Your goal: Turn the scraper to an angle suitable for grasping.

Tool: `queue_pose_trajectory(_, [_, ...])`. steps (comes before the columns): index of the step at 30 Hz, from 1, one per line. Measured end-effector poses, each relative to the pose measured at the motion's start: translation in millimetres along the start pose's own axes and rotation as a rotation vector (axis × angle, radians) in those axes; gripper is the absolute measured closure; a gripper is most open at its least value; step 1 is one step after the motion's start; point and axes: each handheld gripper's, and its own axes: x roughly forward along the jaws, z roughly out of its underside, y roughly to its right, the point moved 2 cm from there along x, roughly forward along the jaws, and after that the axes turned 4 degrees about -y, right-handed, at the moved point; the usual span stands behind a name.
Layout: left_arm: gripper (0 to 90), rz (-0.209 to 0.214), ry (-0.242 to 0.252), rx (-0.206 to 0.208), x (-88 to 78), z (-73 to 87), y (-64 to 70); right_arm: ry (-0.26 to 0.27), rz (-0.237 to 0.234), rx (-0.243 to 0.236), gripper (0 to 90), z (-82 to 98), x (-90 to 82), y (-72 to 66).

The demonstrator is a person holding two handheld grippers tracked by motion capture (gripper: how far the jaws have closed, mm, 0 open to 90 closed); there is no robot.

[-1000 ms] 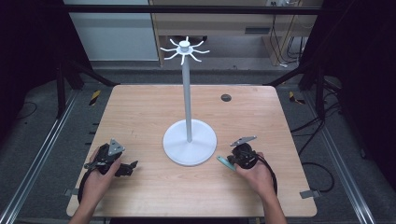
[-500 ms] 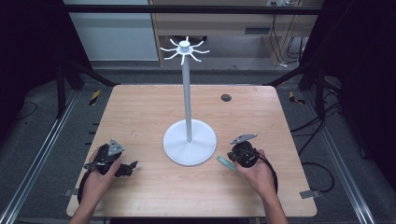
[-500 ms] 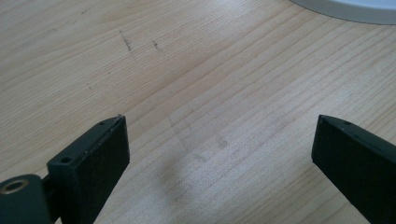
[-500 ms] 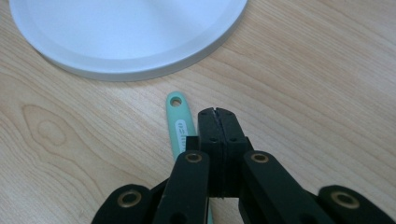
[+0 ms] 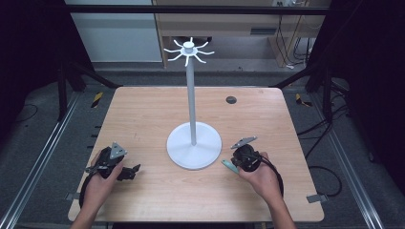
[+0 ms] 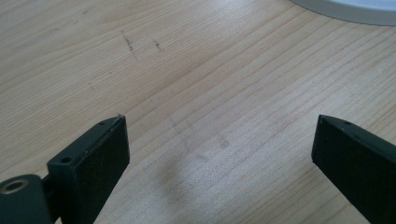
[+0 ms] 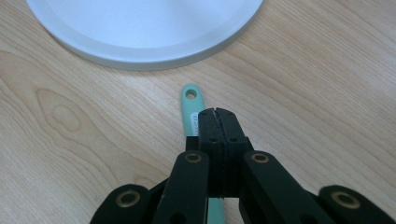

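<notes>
The right gripper (image 7: pixel 216 113) has its fingers pressed together, empty, just above a mint-green handle (image 7: pixel 191 108) lying on the counter (image 5: pixel 143 119). The handle's holed end points past the fingertips toward the white stand base (image 7: pixel 144 28). The left gripper (image 6: pixel 219 144) holds its fingers wide apart over bare wood.

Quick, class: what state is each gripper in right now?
Left gripper: open, holding nothing.
Right gripper: closed above the green handle; whether it grips it cannot be told.

The right gripper (image 5: pixel 237 162), its black jaws closed over the mint-green plastic handle (image 5: pixel 229 165), now sits slightly nearer the round white stand base (image 5: pixel 194 151).
</notes>
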Motion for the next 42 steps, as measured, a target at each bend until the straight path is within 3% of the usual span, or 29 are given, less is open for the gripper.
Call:
queue_pose_trajectory(22, [3.9,0.003,0.001,-0.002,-0.5,-0.1,0.0,-0.1,0.002,-0.063,78.2,-22.6,-2.1,-6.9])
queue_pose_trajectory(42, [3.9,0.006,-0.001,-0.002,-0.4,-0.1,-0.3,-0.213,-0.03,-0.074,64.6,-32.8,9.2,-6.6])
